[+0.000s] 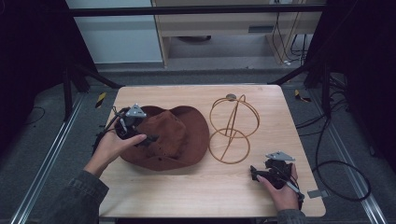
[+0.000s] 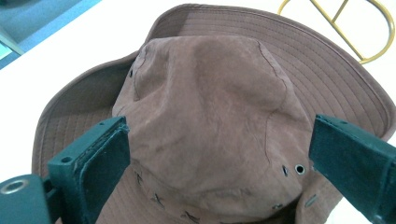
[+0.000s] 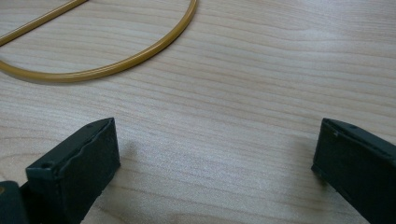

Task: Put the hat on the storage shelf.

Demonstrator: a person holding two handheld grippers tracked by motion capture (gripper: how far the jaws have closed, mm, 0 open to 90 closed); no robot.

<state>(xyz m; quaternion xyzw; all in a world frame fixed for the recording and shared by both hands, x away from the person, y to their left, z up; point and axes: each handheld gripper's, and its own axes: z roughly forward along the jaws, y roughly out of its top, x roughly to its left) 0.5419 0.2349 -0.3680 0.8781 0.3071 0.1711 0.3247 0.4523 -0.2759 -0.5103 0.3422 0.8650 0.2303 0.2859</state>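
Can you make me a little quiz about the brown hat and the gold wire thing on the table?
1. True or false: the brown hat already sits on top of the gold wire hat stand.
2. Which gripper is at the hat? A) the left gripper B) the right gripper
3. What lies between the fingers of the right gripper?

Key
1. False. The hat lies flat on the wooden table, beside the stand.
2. A. Its fingers stand wide apart on either side of the hat's crown.
3. Nothing but bare table; the stand's bottom ring curves past farther ahead.
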